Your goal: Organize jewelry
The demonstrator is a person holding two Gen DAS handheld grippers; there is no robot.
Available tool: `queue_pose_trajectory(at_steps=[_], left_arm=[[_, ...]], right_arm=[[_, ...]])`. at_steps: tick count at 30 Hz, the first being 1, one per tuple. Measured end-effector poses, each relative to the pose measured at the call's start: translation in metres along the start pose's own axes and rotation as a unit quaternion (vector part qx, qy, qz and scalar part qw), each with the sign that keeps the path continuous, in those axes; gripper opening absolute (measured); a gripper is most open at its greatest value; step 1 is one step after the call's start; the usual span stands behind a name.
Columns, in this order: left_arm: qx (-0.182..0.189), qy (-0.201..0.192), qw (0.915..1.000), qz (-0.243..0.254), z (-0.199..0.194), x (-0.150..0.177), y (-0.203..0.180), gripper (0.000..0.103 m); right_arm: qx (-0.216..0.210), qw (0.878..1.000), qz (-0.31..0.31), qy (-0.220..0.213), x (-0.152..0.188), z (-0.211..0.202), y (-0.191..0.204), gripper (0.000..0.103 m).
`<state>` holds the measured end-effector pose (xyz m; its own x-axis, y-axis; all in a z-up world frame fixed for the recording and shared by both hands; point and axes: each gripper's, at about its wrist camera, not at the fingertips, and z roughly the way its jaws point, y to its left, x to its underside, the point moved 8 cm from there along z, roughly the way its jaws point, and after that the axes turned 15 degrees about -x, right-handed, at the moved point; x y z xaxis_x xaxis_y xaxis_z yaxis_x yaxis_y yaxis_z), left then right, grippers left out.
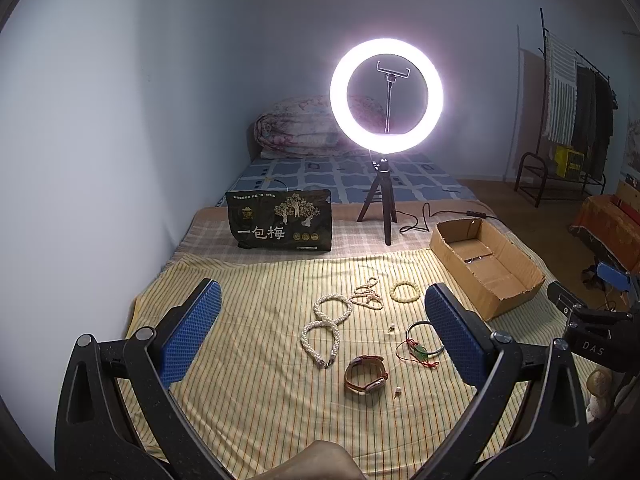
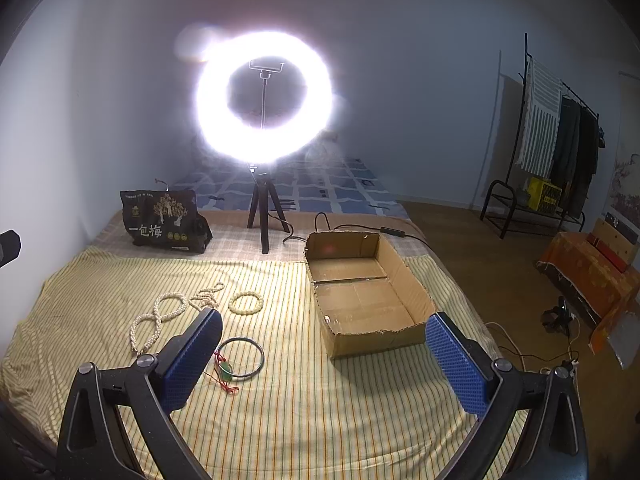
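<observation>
Jewelry lies on a yellow striped cloth (image 1: 248,360): a white pearl necklace (image 1: 326,322), a small bead strand (image 1: 367,294), a pale bead bracelet (image 1: 406,291), a dark bangle (image 1: 416,326) with a green pendant on red cord (image 1: 420,354), a brown-strap watch (image 1: 366,374) and two tiny earrings (image 1: 392,327). An open cardboard box (image 1: 486,268) stands at the right. My left gripper (image 1: 322,320) is open and empty above the jewelry. My right gripper (image 2: 324,340) is open and empty, in front of the box (image 2: 364,292), with the bangle (image 2: 240,358) by its left finger.
A lit ring light on a tripod (image 1: 386,96) stands behind the cloth, its cable (image 1: 424,218) running right. A black snack bag (image 1: 280,220) stands at the back left. A wall borders the left side. A clothes rack (image 2: 560,140) and floor are to the right.
</observation>
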<state>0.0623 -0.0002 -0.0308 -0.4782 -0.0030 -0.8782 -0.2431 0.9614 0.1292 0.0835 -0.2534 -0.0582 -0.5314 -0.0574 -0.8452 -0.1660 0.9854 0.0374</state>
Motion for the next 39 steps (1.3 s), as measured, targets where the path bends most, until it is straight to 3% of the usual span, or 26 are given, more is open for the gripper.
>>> queue_pose_trajectory(at_steps=[39], left_arm=[[0.001,0.000,1.0000,0.000,0.0001,-0.0017,0.0009,0.103]], right_arm=[[-0.003,1.000,0.008,0.008,0.0024,0.0021,-0.0025,0.103]])
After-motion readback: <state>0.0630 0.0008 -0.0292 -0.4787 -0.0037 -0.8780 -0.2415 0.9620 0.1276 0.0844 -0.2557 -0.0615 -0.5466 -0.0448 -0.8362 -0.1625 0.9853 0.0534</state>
